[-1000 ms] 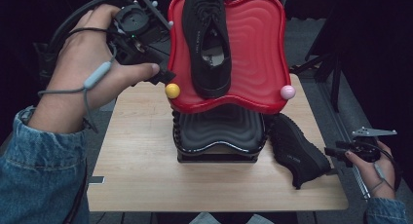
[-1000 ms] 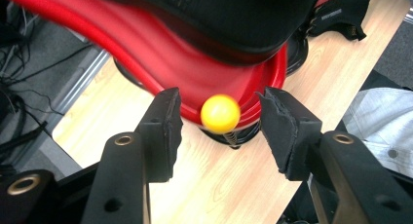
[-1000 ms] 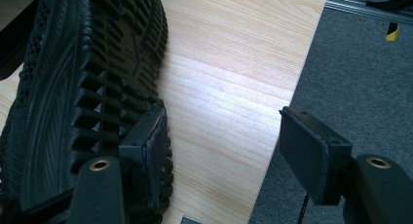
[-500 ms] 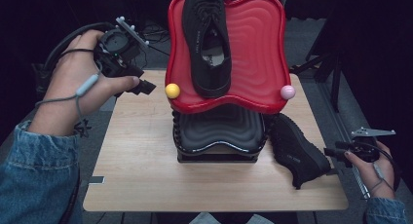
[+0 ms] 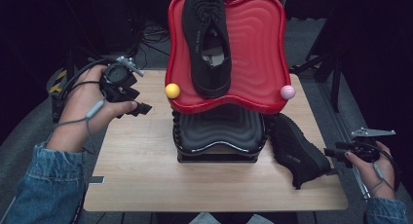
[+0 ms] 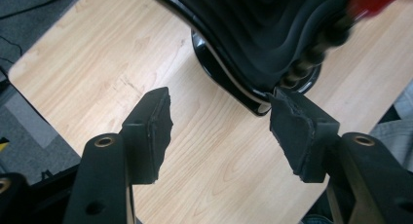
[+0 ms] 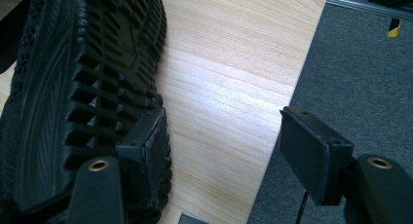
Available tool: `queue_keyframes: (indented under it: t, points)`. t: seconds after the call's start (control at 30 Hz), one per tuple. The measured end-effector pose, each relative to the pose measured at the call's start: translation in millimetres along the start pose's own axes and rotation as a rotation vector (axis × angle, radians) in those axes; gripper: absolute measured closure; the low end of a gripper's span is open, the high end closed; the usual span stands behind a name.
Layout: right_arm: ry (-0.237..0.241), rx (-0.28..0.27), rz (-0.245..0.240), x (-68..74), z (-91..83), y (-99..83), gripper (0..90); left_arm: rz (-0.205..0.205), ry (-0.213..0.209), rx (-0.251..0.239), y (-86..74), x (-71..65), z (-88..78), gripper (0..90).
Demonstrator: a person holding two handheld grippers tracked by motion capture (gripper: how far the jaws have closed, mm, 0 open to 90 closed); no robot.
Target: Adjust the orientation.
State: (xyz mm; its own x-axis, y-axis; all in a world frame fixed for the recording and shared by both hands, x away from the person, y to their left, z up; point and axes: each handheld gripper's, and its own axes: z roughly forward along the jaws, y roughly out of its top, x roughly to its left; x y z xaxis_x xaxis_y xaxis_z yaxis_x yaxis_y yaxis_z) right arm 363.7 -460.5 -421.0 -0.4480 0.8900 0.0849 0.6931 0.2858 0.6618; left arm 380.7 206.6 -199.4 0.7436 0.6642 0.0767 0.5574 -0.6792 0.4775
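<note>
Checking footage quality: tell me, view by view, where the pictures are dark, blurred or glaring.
High view: surroundings nearly black, the table evenly lit, the red tray bright. Left gripper view: the black stand and the red edge at top right are smeared out of focus. Right gripper view: a pale sheen on the wood, the shoe sole sharp.

From above the near edge, the high view looks forward and down over the whole counter (image 5: 146, 175). The left gripper view looks close along its jaws at the black stand (image 6: 263, 44); the right gripper view sits close beside a shoe sole (image 7: 83, 87) at the counter's edge.
</note>
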Motion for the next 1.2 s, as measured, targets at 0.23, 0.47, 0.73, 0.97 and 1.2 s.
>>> queue_keyframes:
  t: [0.23,0.47,0.73,0.97,1.2]
  points:
    - [-0.002,0.008,-0.013,0.2,2.5,0.0,35.9,-0.041,-0.020,-0.060,-29.9,2.5,33.8,41.3]
    - [0.003,0.014,-0.009,0.5,3.0,-0.3,35.9,-0.055,-0.052,-0.052,-45.7,-4.1,63.6,40.8]
    - [0.004,0.025,-0.015,1.7,5.4,0.0,35.8,-0.061,-0.072,-0.029,-65.4,-12.2,92.6,40.4]
    - [0.002,0.025,-0.024,3.4,5.4,1.0,35.7,-0.090,-0.084,0.004,-75.2,-17.9,119.4,39.7]
    - [-0.003,0.029,-0.029,4.1,4.8,1.4,36.8,-0.115,-0.101,-0.017,-83.6,-18.0,140.0,39.5]
